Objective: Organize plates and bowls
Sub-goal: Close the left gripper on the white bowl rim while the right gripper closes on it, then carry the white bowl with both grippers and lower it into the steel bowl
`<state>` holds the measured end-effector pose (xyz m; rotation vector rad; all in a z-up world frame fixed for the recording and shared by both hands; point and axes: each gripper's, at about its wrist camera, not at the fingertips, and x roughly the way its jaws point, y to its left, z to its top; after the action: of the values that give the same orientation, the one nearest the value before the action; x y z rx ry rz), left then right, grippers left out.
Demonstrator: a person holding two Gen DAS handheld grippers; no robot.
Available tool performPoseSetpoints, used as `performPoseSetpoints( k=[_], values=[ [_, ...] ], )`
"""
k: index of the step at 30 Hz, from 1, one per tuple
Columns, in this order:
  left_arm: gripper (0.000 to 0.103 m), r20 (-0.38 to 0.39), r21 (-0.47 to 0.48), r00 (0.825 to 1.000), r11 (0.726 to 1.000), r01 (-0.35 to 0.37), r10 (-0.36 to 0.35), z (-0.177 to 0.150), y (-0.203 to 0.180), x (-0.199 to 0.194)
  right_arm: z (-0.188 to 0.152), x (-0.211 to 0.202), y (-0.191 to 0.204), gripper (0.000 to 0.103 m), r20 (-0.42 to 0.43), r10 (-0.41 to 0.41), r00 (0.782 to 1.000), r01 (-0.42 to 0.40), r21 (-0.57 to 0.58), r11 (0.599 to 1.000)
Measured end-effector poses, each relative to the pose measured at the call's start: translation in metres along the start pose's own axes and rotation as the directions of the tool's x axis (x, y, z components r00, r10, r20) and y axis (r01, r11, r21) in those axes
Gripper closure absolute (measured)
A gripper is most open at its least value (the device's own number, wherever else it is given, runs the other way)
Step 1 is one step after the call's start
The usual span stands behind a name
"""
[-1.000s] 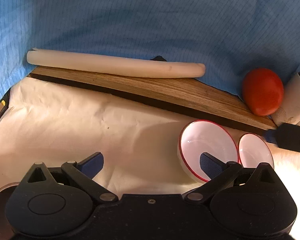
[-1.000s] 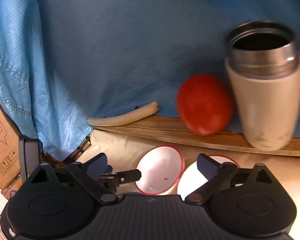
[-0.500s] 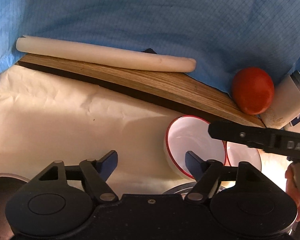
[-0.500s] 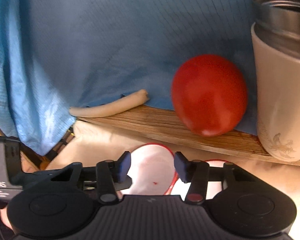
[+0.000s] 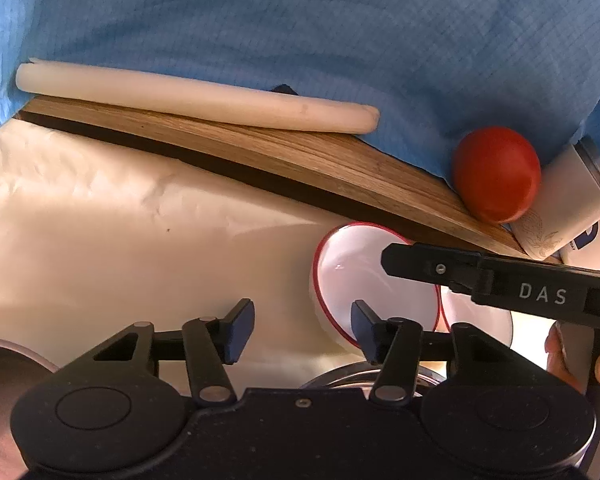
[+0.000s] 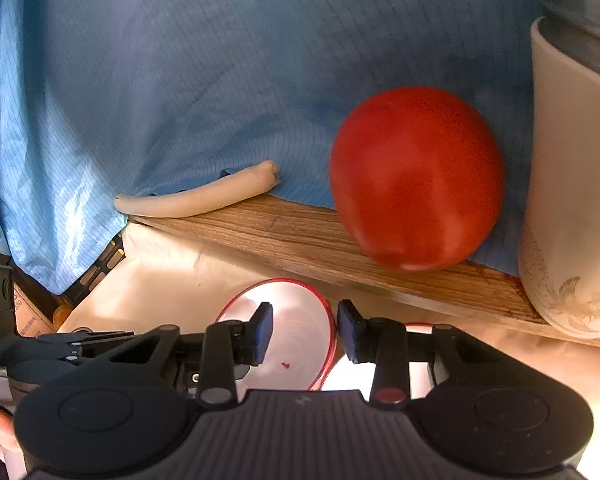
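Bowl (image 6: pixel 296 336) rim between right gripper (image 6: pixel 305 332) fingers (image 6: pixel 262 332); closing.

Ahead hangs blue gridded cloth (image 5: pixel 300 28) behind a wooden board (image 5: pixel 308 160); warm light falls on cream paper (image 5: pixel 100 232) below.

Warm, hard light is cast from the right; the cream sheet (image 5: pixel 100 240) is blown out near the lower right. Fisheye bending and dark corners are seen. The tomato (image 6: pixel 416 178) is softly blurred.
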<state>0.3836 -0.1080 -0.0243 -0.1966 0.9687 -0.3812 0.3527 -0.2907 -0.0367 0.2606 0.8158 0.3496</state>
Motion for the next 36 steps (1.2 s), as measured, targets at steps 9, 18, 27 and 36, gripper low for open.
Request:
performPoseSetpoints(
  k=[9,18,27,36],
  values=[
    [0.082,0.001,0.045,1.000,0.999,0.009,-0.009,0.003,-0.013,0.000,-0.005,0.004,0.014,0.096,0.012,-0.137,0.990,0.138,-0.097,0.986],
    [0.089,0.046,-0.017,0.999,1.000,-0.020,0.021,0.006,-0.001,-0.013,-0.006,0.002,0.016,0.098,0.012,-0.102,0.995,0.102,-0.073,0.992],
    [0.092,0.085,-0.069,0.996,0.998,-0.011,0.016,0.007,0.014,-0.041,0.000,-0.010,0.041,0.098,0.032,-0.074,0.997,0.077,-0.096,0.992],
    [0.092,0.177,-0.083,0.983,0.996,-0.034,0.048,-0.004,0.029,-0.097,0.000,-0.023,0.090,0.098,0.063,-0.031,0.998,0.041,-0.160,0.986]
  ],
)
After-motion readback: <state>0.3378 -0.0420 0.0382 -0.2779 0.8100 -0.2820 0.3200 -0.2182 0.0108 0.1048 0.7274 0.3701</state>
